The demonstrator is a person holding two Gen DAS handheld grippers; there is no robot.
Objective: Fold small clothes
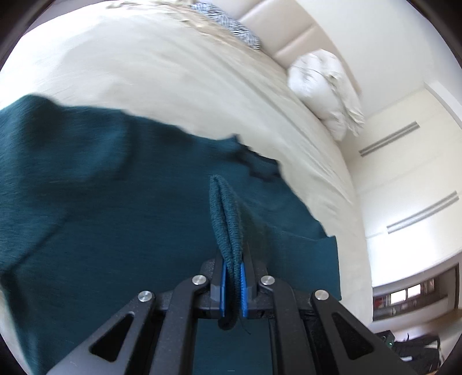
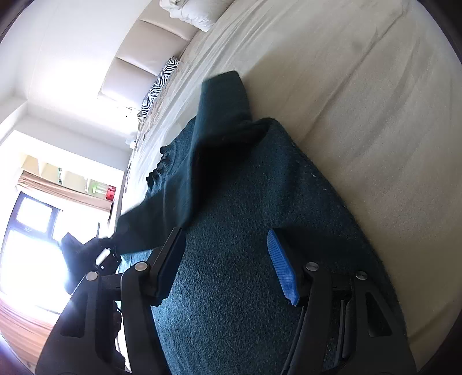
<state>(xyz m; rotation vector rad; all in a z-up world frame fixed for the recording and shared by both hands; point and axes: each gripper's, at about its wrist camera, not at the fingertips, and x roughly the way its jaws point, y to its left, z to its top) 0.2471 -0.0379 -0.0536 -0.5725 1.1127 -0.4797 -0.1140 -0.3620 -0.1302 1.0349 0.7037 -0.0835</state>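
Note:
A dark teal knitted sweater is spread on the cream bed. My left gripper is shut on a doubled fold of the sweater's ribbed edge, which stands up between the blue pads. In the right wrist view the same sweater lies under my right gripper. Its jaws stand open with nothing pinched, only flat knit below them. A sleeve lies folded across the sweater's body.
A white pillow and a zebra-print cushion lie at the padded headboard. Bare bedsheet stretches beyond the sweater. A bright window and a dark bag are beside the bed.

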